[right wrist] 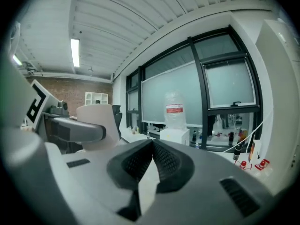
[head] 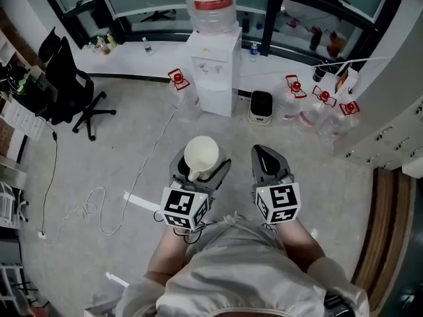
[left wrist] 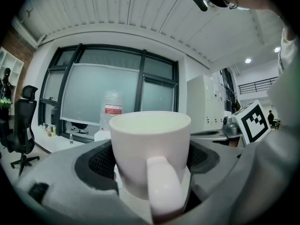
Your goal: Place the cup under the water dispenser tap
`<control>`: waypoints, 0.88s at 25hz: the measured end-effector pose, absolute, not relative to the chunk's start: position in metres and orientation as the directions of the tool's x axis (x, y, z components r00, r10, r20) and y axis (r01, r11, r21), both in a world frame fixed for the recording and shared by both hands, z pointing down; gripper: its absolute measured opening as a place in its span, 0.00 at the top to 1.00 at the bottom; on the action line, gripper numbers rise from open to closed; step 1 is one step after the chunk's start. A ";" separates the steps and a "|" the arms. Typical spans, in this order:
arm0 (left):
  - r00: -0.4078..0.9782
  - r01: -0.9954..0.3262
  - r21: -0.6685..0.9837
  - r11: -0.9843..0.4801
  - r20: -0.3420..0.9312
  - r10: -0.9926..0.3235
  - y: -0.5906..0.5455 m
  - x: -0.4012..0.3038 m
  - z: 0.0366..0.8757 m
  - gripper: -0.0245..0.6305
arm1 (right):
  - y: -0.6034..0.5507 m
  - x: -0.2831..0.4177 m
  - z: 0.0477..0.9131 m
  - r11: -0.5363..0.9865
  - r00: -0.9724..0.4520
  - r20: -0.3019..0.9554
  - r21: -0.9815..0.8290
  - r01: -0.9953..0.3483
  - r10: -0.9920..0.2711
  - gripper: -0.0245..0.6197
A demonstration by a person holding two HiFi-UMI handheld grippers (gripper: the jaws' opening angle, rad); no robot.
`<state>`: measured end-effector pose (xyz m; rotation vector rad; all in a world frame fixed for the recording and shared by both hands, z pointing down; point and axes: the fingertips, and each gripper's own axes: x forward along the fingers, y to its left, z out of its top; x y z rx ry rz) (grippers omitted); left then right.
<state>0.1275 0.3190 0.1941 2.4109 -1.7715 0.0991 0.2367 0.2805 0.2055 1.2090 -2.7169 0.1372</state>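
A white cup (head: 201, 154) stands upright between the jaws of my left gripper (head: 198, 165), which is shut on it; in the left gripper view the cup (left wrist: 150, 156) fills the middle, handle toward the camera. My right gripper (head: 267, 157) is beside it, shut with its tips touching and nothing held (right wrist: 152, 142). The white water dispenser (head: 213, 71) with a clear bottle (head: 209, 4) on top stands well ahead by the windows; it also shows far off as the dispenser (right wrist: 175, 134) in the right gripper view.
A black office chair (head: 69, 88) stands at the left. A white cable (head: 142, 170) trails over the floor. Several water jugs with red caps (head: 310, 107) and a small black bin (head: 260, 106) stand right of the dispenser. White cabinets (head: 396, 111) line the right side.
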 end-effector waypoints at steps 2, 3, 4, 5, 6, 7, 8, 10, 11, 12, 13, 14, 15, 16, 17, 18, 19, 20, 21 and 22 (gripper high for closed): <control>0.292 -0.956 0.080 -0.283 0.144 -0.946 0.317 0.130 0.198 0.27 | 0.280 0.242 0.210 0.671 -0.662 0.191 -0.023 -0.741 -0.724 0.92; 0.285 -0.958 0.078 -0.276 0.146 -0.947 0.316 0.131 0.200 0.27 | 0.280 0.245 0.213 0.673 -0.663 0.194 -0.024 -0.740 -0.723 0.92; 0.279 -0.960 0.077 -0.270 0.148 -0.949 0.315 0.132 0.202 0.27 | 0.280 0.248 0.216 0.674 -0.664 0.197 -0.026 -0.739 -0.721 0.92; 0.275 -0.961 0.076 -0.266 0.151 -0.950 0.314 0.133 0.205 0.27 | 0.280 0.251 0.219 0.673 -0.664 0.202 -0.030 -0.739 -0.720 0.92; 0.272 -0.962 0.075 -0.263 0.155 -0.950 0.312 0.134 0.208 0.27 | 0.278 0.254 0.223 0.672 -0.663 0.208 -0.035 -0.740 -0.719 0.92; 0.272 -0.962 0.074 -0.264 0.162 -0.949 0.310 0.135 0.211 0.27 | 0.276 0.257 0.227 0.668 -0.660 0.214 -0.040 -0.743 -0.721 0.92; 0.274 -0.961 0.072 -0.266 0.168 -0.947 0.307 0.136 0.214 0.27 | 0.274 0.260 0.230 0.664 -0.656 0.219 -0.045 -0.747 -0.723 0.92; 0.282 -0.959 0.064 -0.274 0.177 -0.943 0.300 0.136 0.216 0.27 | 0.269 0.264 0.233 0.655 -0.648 0.222 -0.054 -0.754 -0.728 0.92; 0.285 -0.958 0.057 -0.279 0.178 -0.942 0.296 0.136 0.216 0.27 | 0.267 0.265 0.233 0.649 -0.643 0.221 -0.056 -0.759 -0.733 0.92; 0.289 -0.957 0.050 -0.284 0.177 -0.941 0.291 0.135 0.216 0.27 | 0.264 0.266 0.233 0.642 -0.637 0.219 -0.057 -0.764 -0.739 0.92; 0.293 -0.956 0.044 -0.290 0.175 -0.940 0.285 0.134 0.217 0.27 | 0.259 0.267 0.234 0.635 -0.630 0.218 -0.057 -0.771 -0.745 0.92; 0.299 -0.954 0.040 -0.297 0.174 -0.938 0.278 0.132 0.218 0.27 | 0.255 0.267 0.235 0.626 -0.622 0.219 -0.059 -0.777 -0.752 0.92; 0.307 -0.952 0.039 -0.305 0.173 -0.936 0.271 0.130 0.219 0.27 | 0.250 0.267 0.237 0.617 -0.613 0.221 -0.059 -0.784 -0.758 0.92; 0.316 -0.948 0.040 -0.314 0.172 -0.933 0.264 0.127 0.221 0.27 | 0.244 0.266 0.240 0.608 -0.604 0.223 -0.059 -0.792 -0.765 0.92; 0.327 -0.945 0.041 -0.325 0.171 -0.929 0.255 0.124 0.223 0.27 | 0.237 0.264 0.242 0.598 -0.594 0.225 -0.058 -0.800 -0.772 0.92; 0.339 -0.940 0.041 -0.337 0.171 -0.925 0.245 0.120 0.225 0.27 | 0.229 0.262 0.244 0.587 -0.583 0.228 -0.058 -0.808 -0.780 0.92; 0.353 -0.935 0.041 -0.351 0.171 -0.920 0.234 0.116 0.227 0.27 | 0.221 0.259 0.247 0.575 -0.572 0.230 -0.059 -0.816 -0.787 0.92; 0.367 -0.930 0.042 -0.365 0.173 -0.914 0.223 0.111 0.228 0.27 | 0.212 0.255 0.249 0.562 -0.560 0.233 -0.062 -0.825 -0.795 0.92; 0.379 -0.925 0.044 -0.378 0.174 -0.909 0.212 0.106 0.230 0.27 | 0.203 0.250 0.251 0.549 -0.548 0.237 -0.065 -0.833 -0.803 0.92; 0.391 -0.920 0.047 -0.389 0.176 -0.904 0.201 0.099 0.231 0.27 | 0.193 0.244 0.253 0.537 -0.536 0.241 -0.068 -0.841 -0.809 0.92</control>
